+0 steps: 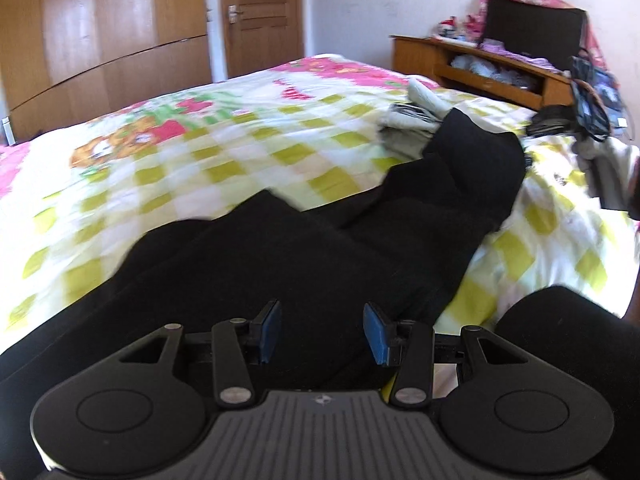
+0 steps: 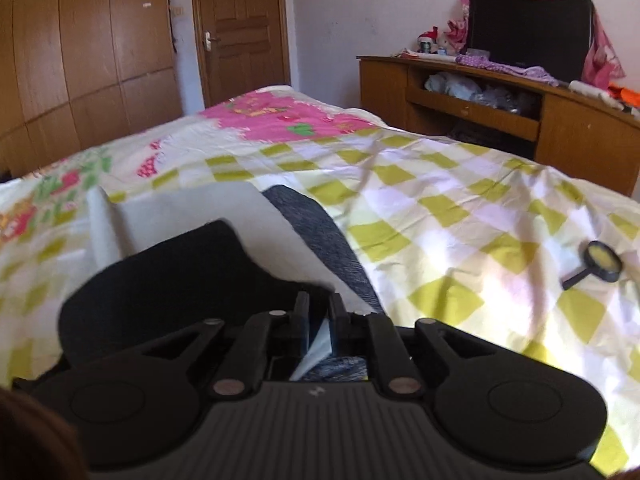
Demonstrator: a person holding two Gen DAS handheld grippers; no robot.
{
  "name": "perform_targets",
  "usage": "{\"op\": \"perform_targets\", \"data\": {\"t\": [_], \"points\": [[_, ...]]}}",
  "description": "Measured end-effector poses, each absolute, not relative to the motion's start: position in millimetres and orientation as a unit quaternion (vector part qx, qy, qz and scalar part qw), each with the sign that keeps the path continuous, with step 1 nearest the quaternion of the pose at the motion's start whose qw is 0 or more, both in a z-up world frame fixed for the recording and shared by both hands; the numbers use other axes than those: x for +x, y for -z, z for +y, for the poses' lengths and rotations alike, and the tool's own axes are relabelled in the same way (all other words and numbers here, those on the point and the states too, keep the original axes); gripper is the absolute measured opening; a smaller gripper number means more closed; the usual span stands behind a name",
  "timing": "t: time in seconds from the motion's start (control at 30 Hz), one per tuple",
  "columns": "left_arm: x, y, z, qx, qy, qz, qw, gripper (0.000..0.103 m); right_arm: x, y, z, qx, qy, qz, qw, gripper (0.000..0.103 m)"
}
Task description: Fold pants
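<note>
my left gripper (image 1: 322,330) hangs wide open over the black pants (image 1: 320,248), gripping nothing. my right gripper (image 2: 319,320) is nearly closed; whether it pinches cloth i cannot tell. the pants lie lengthwise on the bed (image 1: 200,160), far end on a pale pile (image 1: 412,120). i'd pinch the near edge squarely, then carry it over flat.

Checkered bedspread (image 2: 440,208), wooden wardrobe (image 2: 80,60), door (image 2: 244,32), white wall (image 2: 360,4)
</note>
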State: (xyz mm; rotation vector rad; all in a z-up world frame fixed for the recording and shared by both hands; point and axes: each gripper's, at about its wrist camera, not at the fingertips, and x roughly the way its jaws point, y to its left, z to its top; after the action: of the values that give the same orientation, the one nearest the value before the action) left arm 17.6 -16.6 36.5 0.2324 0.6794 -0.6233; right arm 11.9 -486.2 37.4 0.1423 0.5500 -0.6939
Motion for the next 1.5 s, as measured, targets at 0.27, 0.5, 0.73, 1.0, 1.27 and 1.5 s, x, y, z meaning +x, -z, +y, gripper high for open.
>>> {"op": "perform_targets", "data": {"t": [0.27, 0.5, 0.73, 1.0, 1.27, 1.5], "points": [[18.5, -35.6, 38.1, 0.070, 0.262, 0.311, 0.911, 0.057, 17.1, -67.7, -364.3, -0.002, 0.094, 0.288, 0.953, 0.013], [30.9, -34.0, 70.6, 0.077, 0.233, 0.324, 0.914, 0.058, 85.4, -17.3, -243.3, 0.023, -0.147, 0.395, 0.906, 0.013], [3.4, -19.9, 143.9, 0.071, 0.124, 0.364, 0.920, 0.060, 19.3, -16.5, -126.4, -0.160, -0.328, 0.327, 0.872, 0.033], [-18.1, -21.3, 184.1, 0.035, 0.080, 0.349, 0.933, 0.060, 11.1, 18.5, -18.8, -0.284, -0.424, 0.288, 0.810, 0.036], [-26.7, -13.2, 201.1, 0.013, 0.083, 0.344, 0.935, 0.060, 32.8, 23.3, 18.1, -0.268, -0.420, 0.311, 0.810, 0.034], [-31.8, -9.4, 210.4, 0.008, 0.086, 0.343, 0.935, 0.060, 27.5, 31.2, 57.8, -0.300, -0.440, 0.280, 0.799, 0.034]]}}
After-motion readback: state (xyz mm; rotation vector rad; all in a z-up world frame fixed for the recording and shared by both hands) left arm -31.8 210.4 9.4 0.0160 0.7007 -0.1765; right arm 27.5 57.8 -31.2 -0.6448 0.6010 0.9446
